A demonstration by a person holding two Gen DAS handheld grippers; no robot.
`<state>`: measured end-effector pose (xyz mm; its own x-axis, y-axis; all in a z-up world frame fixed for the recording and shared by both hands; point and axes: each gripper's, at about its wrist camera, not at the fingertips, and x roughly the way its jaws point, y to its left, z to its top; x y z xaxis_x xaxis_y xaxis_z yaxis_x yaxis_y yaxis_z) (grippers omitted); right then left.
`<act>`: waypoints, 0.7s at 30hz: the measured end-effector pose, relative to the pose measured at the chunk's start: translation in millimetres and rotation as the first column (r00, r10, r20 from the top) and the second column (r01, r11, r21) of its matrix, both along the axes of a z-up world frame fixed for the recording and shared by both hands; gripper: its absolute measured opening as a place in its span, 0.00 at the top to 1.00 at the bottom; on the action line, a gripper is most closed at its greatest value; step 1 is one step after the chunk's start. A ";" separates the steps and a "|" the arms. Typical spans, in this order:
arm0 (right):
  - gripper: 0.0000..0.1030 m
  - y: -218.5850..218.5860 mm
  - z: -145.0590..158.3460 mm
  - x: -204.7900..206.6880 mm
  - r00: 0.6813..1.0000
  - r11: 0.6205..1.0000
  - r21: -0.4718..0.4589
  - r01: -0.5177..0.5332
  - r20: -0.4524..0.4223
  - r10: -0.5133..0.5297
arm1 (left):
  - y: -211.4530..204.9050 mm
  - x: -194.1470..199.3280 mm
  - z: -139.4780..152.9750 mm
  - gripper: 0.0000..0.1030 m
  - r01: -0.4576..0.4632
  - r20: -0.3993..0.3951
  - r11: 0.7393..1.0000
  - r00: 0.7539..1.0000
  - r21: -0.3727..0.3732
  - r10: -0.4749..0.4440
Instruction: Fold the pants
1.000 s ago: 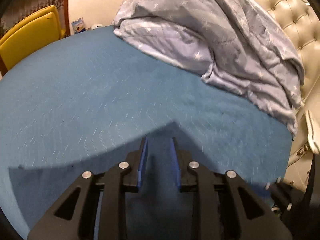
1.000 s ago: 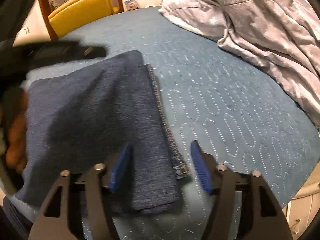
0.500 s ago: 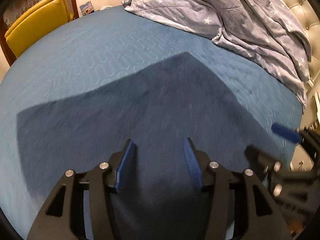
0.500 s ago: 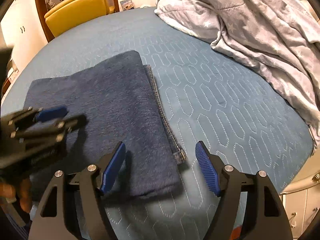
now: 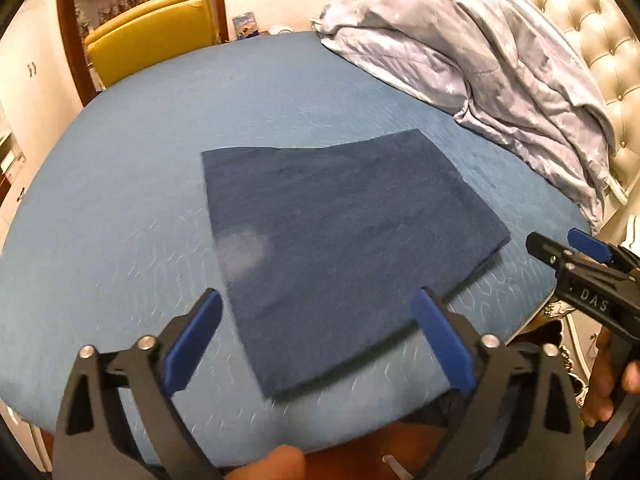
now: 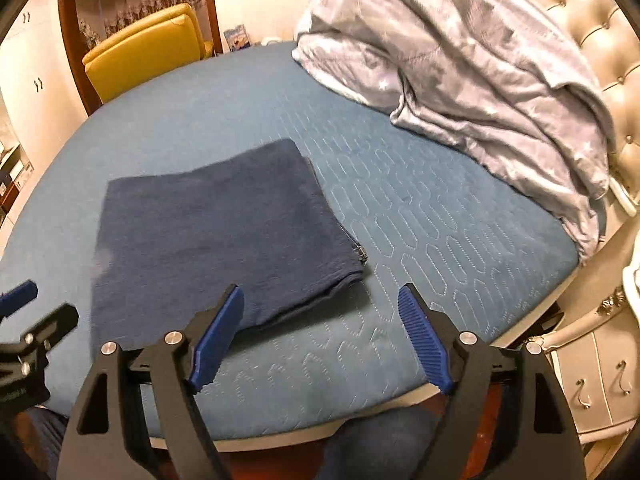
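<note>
Both grippers hang with their jaws spread wide and nothing between the blue pads. The left gripper (image 5: 316,344) is held above the near edge of the bed, its fingers reaching forward over the near corner of the folded pants (image 5: 340,240) without touching the cloth. The right gripper (image 6: 320,336) is held at about the same height, just beside the folded bundle's right near corner, and also clear of it; in the left wrist view it shows at the right edge, gripped by a hand (image 5: 608,384).

The pants lie flat on the teal quilted mattress (image 6: 440,240) as a dark blue rectangle ahead of both sets of jaws. Their stitched seam edge runs away from the right jaws toward the far side. A rumpled star-print duvet (image 6: 460,72) sits well beyond, against the tufted headboard (image 5: 580,20).
</note>
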<state>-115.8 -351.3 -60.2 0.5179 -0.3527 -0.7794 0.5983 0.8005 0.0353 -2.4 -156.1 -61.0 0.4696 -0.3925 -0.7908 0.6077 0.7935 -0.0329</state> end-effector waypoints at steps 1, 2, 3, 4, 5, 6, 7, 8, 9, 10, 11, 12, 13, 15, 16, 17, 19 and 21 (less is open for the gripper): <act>0.25 6.5 7.8 -3.3 1.000 1.000 -0.011 0.002 0.009 -0.002 | 7.4 -3.0 4.9 0.02 0.002 -0.014 1.000 1.000 -0.021 -0.002; 0.25 10.7 13.5 -4.6 1.000 1.000 -0.023 0.000 0.014 0.000 | 11.9 -4.4 7.7 0.02 0.004 -0.026 0.999 1.000 -0.037 -0.005; 0.24 15.6 18.5 -5.6 1.000 0.999 -0.037 -0.003 0.017 0.004 | 17.1 -6.7 12.6 0.02 -0.001 -0.025 0.999 1.000 -0.048 0.000; 0.24 20.2 24.3 -6.8 1.000 0.999 -0.054 -0.006 0.016 0.007 | 20.6 -9.1 17.1 0.02 -0.009 -0.013 0.999 1.000 -0.051 0.009; 0.24 23.4 28.4 -7.6 1.000 0.998 -0.066 -0.009 0.018 0.010 | 24.2 -11.2 21.4 0.02 -0.013 -0.008 0.998 1.000 -0.057 0.013; 0.24 26.3 32.6 -8.8 1.000 0.997 -0.074 -0.012 0.022 0.013 | 23.2 -12.1 23.5 0.02 -0.013 -0.006 0.998 1.000 -0.059 0.013; 0.24 29.0 36.7 -10.1 0.999 0.997 -0.078 -0.015 0.028 0.018 | 24.2 -13.5 26.7 0.02 -0.017 -0.002 0.998 1.000 -0.066 0.016; 0.24 31.4 40.0 -11.0 0.999 0.996 -0.082 -0.018 0.034 0.021 | 26.2 -15.1 29.2 0.02 -0.022 0.004 0.997 1.000 -0.071 0.022; 0.24 33.5 42.4 -11.7 0.999 0.996 -0.086 -0.019 0.039 0.022 | 26.6 -16.1 30.7 0.02 -0.025 0.010 0.997 1.000 -0.071 0.026; 0.24 33.9 42.9 -11.6 0.999 0.996 -0.088 -0.018 0.040 0.022 | 27.1 -17.7 32.7 0.02 -0.027 0.017 0.997 0.999 -0.072 0.028; 0.24 34.2 43.5 -11.4 0.999 0.996 -0.089 -0.015 0.040 0.019 | 26.7 -18.4 33.5 0.02 -0.028 0.020 0.997 0.999 -0.073 0.029; 0.24 34.1 43.5 -11.1 0.999 0.996 -0.090 -0.014 0.039 0.018 | 26.6 -19.3 34.7 0.02 -0.026 0.020 0.997 0.999 -0.078 0.028; 0.24 33.8 43.4 -11.0 0.999 0.996 -0.089 -0.015 0.039 0.019 | 26.3 -20.1 35.3 0.02 -0.027 0.022 0.997 0.999 -0.078 0.029; 0.24 34.0 43.3 -11.0 0.999 0.996 -0.091 -0.014 0.040 0.017 | 25.4 -20.9 35.4 0.02 -0.027 0.029 0.997 0.999 -0.074 0.030; 0.24 33.5 43.1 -10.8 0.999 0.996 -0.089 -0.015 0.040 0.018 | 25.1 -21.0 35.1 0.02 -0.028 0.028 0.997 0.999 -0.069 0.030; 0.24 33.5 42.9 -10.7 0.999 0.996 -0.088 -0.016 0.040 0.019 | 24.1 -20.6 34.4 0.02 -0.030 0.027 0.997 0.999 -0.066 0.032; 0.24 34.4 42.7 -11.0 0.999 0.996 -0.087 -0.017 0.039 0.020 | 22.9 -20.1 34.4 0.02 -0.031 0.026 0.998 0.999 -0.063 0.033; 0.24 34.2 41.0 -10.5 0.999 0.997 -0.081 -0.018 0.038 0.021 | 20.9 -18.8 33.5 0.02 -0.033 0.028 0.998 0.999 -0.054 0.034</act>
<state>-126.3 -317.1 -19.1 0.5544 -0.4030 -0.7282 0.5819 0.8132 -0.0071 -21.2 -135.2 -27.5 0.5054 -0.4177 -0.7551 0.5821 0.8110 -0.0590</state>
